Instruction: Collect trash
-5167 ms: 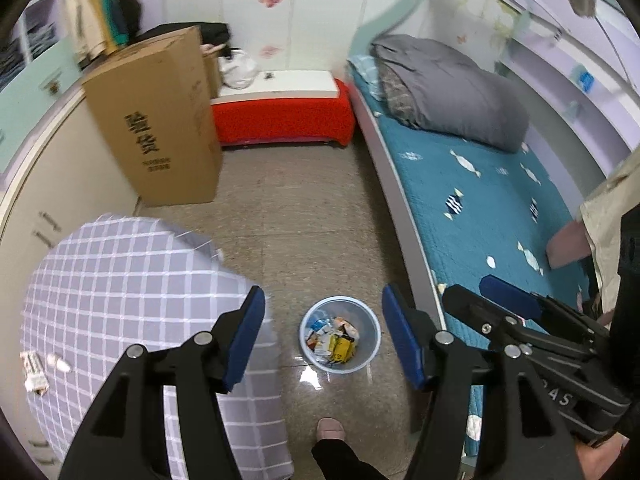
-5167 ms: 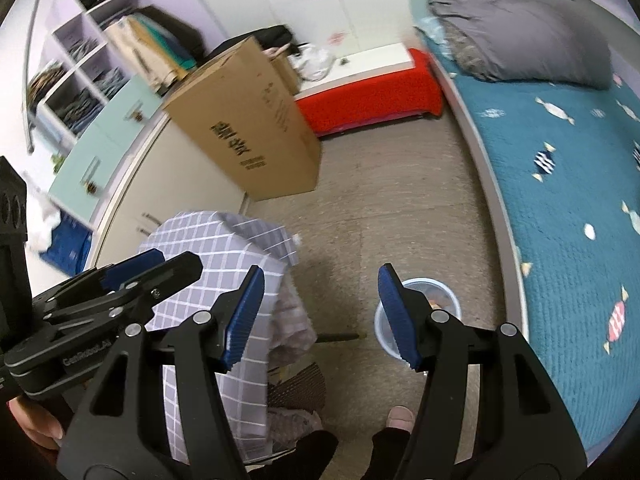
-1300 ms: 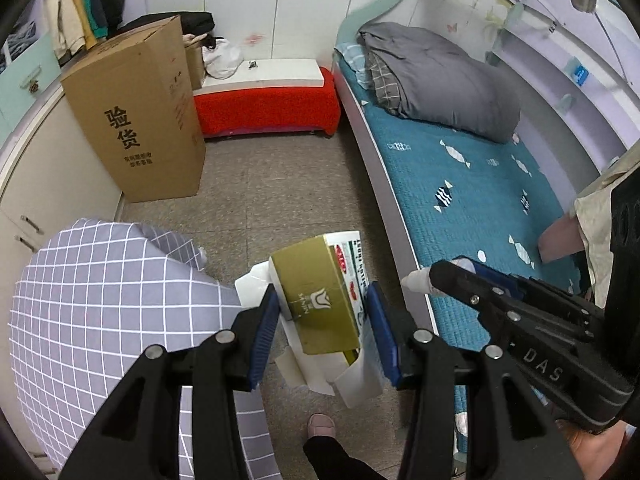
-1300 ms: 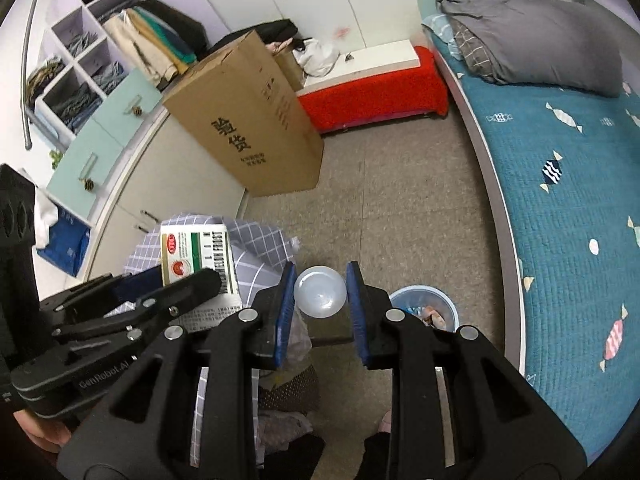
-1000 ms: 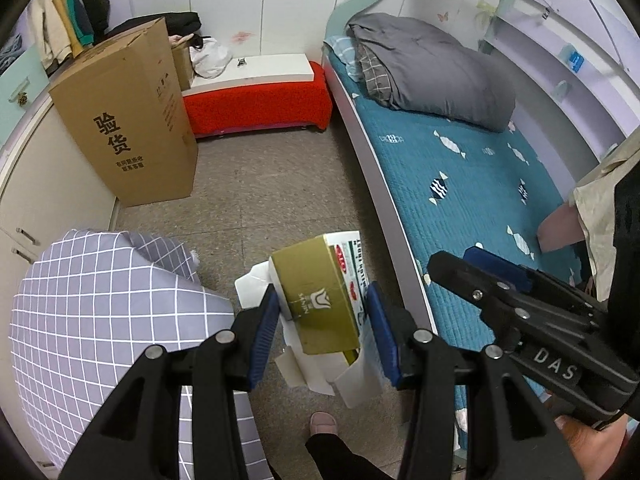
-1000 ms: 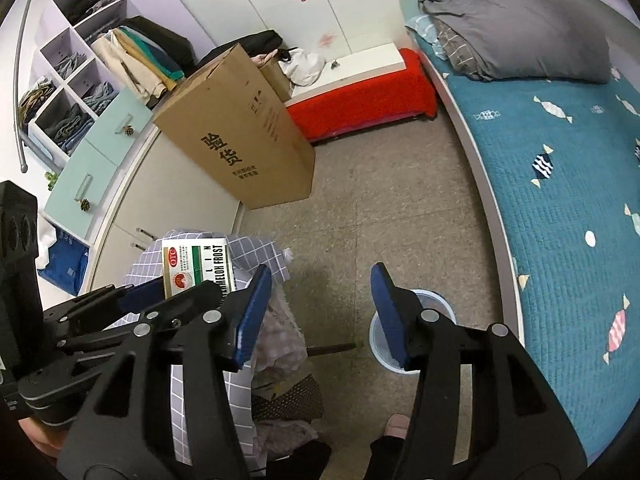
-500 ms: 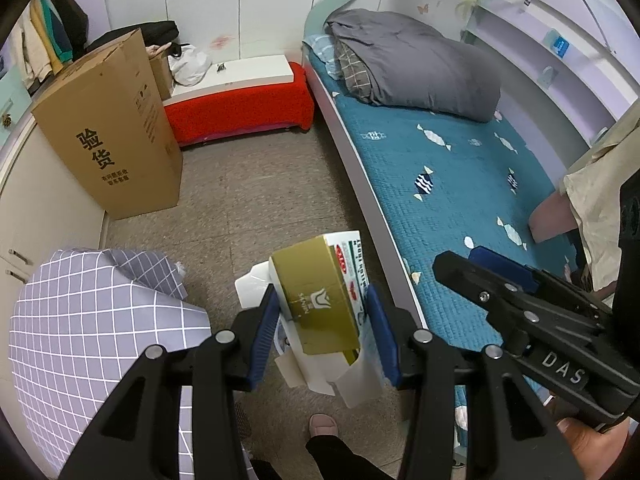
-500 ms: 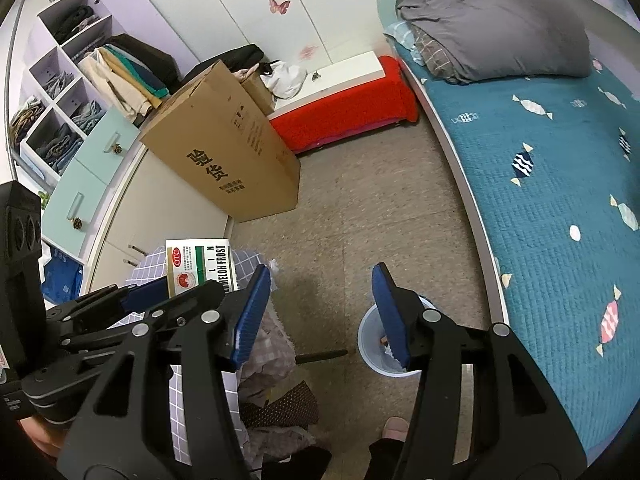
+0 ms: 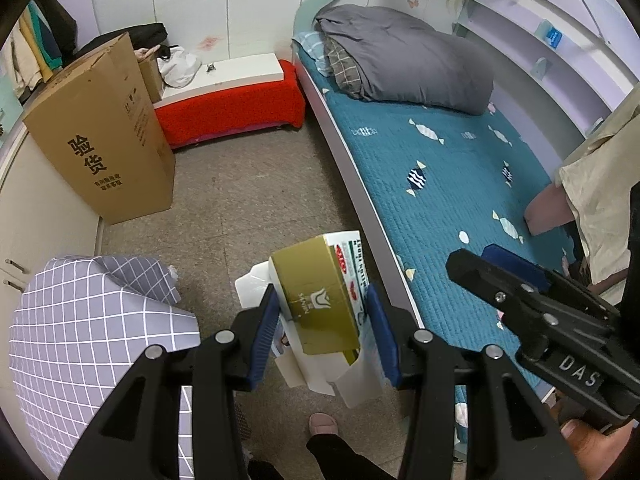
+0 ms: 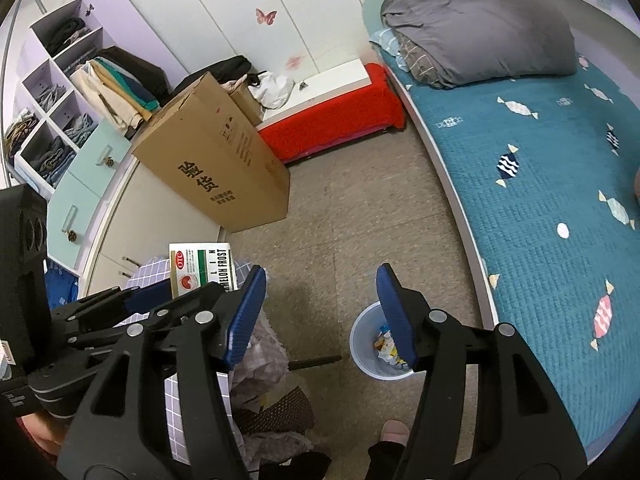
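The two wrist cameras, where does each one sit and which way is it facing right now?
Left wrist: on the left gripper, looking down at floor and bed; its fingers clamp a medicine box; right gripper and a shoe show.
Right wrist: on the right gripper, fingers apart and empty, above the trash bin; left gripper alongside.
Shared: medicine box, cardboard box, bed.

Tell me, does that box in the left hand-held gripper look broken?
Yes. The medicine box in the left hand-held gripper is torn open, with white flaps hanging loose below it. It looks like trash, not a whole box.
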The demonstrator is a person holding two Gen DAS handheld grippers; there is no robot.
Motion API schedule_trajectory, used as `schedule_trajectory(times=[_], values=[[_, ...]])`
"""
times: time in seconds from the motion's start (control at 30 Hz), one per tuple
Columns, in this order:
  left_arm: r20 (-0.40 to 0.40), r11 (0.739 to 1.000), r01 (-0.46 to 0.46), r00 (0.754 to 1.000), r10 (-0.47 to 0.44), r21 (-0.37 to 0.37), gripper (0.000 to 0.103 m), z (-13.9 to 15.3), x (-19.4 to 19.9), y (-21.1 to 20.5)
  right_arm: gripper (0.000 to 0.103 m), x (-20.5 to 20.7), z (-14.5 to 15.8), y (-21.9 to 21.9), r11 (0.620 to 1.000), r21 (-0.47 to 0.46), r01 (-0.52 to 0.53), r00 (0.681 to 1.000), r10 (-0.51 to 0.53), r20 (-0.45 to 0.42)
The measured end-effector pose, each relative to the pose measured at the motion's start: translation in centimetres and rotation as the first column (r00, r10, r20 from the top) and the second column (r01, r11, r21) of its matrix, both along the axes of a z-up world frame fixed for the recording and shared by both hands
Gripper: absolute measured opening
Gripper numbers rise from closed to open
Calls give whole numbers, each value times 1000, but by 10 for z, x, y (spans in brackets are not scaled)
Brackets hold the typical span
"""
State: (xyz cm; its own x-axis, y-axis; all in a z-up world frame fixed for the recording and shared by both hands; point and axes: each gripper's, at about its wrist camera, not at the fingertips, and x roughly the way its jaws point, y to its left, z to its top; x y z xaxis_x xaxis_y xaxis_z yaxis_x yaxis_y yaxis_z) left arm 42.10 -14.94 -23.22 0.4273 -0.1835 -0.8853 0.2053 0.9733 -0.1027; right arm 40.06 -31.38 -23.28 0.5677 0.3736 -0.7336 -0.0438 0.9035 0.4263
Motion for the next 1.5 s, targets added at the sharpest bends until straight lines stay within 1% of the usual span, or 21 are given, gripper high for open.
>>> schedule_trajectory(times=[0.23, 0.33, 0.4, 0.43, 0.5, 0.57, 0.67, 0.83, 0.97, 1.17, 1.37, 1.5], values=[[-1, 1000, 28, 1000, -28, 11, 45, -3, 2, -15, 60, -5, 2, -15, 999, 0, 38, 999, -38, 12], [6, 1000, 23, 1000, -23, 14, 47, -2, 5, -17, 61, -5, 3, -20, 999, 1, 50, 999, -50, 15], [4, 1000, 14, 1000, -14, 14, 51, -3, 5, -17, 61, -6, 3, -23, 998, 5, 55, 998, -55, 15], [2, 1000, 8, 1000, -9, 14, 54, -4, 5, -16, 61, -6, 3, -24, 998, 4, 56, 998, -56, 15], [12, 1000, -7, 1000, 7, 16, 62, -3, 4, -15, 61, -6, 3, -24, 999, 3, 54, 998, -54, 16], [25, 1000, -24, 999, 24, 19, 75, -2, 2, -12, 61, -7, 3, -23, 999, 2, 52, 999, -52, 14], [43, 999, -35, 998, 34, 10, 77, 0, -3, -9, 61, -11, 4, -21, 999, -3, 42, 999, -42, 15], [89, 997, -79, 993, 80, -9, 79, 12, -19, 3, 62, -23, 12, -13, 999, -22, 27, 999, -26, 30], [138, 993, -114, 984, 115, -14, 79, 27, -40, 16, 62, -39, 22, 1, 999, -42, 13, 998, -11, 62], [232, 986, -162, 958, 167, -41, 81, 60, -91, 45, 63, -77, 46, 26, 996, -88, -11, 990, 23, 139], [317, 986, -160, 933, 167, -50, 82, 90, -143, 71, 64, -129, 74, 48, 995, -94, 20, 975, 1, 222], [381, 988, -145, 912, 153, -49, 83, 114, -187, 89, 67, -163, 92, 60, 994, -97, 48, 961, -20, 277]])
